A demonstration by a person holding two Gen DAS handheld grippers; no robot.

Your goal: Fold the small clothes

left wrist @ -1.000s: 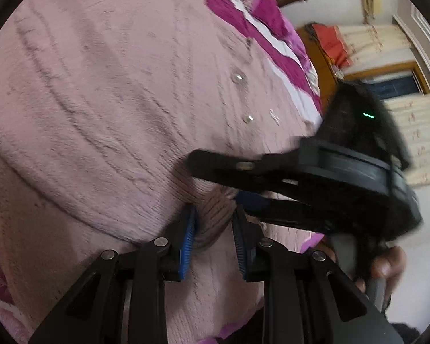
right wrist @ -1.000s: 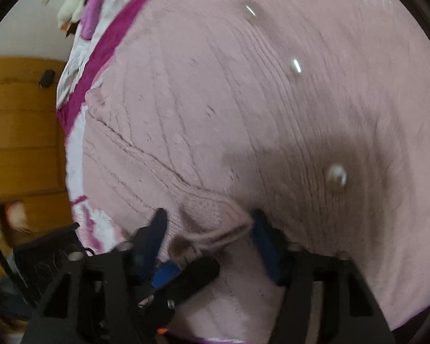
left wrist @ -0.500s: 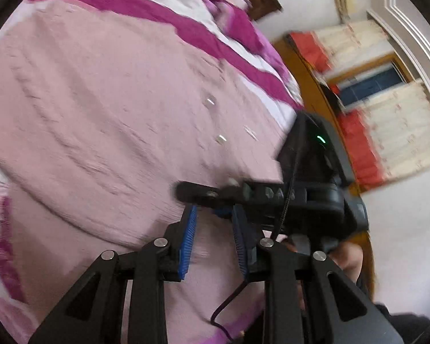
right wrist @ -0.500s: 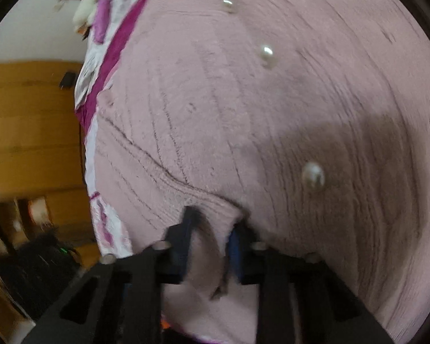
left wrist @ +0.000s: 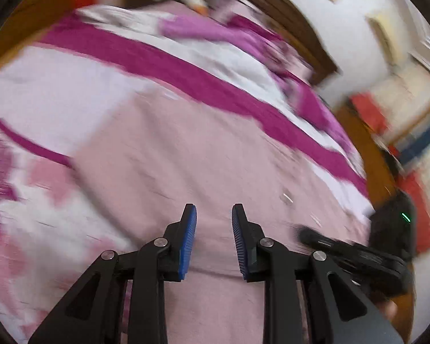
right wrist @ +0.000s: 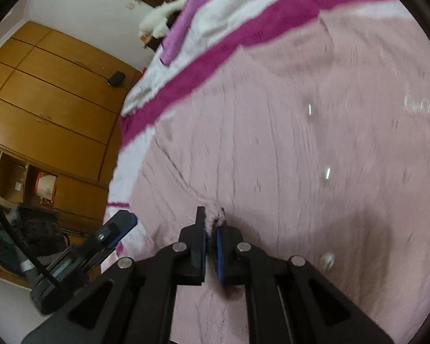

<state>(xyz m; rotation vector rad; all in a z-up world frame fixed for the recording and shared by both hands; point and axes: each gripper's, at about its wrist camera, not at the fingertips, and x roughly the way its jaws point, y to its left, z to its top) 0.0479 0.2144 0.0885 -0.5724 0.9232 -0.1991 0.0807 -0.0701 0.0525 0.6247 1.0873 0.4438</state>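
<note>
Left tongs [left wrist: 214, 215]: closed down to a narrow gap, pink cardigan [left wrist: 215, 149] knit between the pads, apparently gripped. Right tongs [right wrist: 212, 220]: clamped on a pinch of cardigan edge. Garment spread flat ahead of both tongs on the bed [left wrist: 57, 86]. No fold laid yet; judged first fold only starting.

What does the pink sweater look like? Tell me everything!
The pink sweater is a soft, ribbed knit with a row of shiny pearly buttons. It lies spread on the white and magenta bed cover. The right gripper is shut on a bunched bit of its near edge, pinching up a little peak.
</note>
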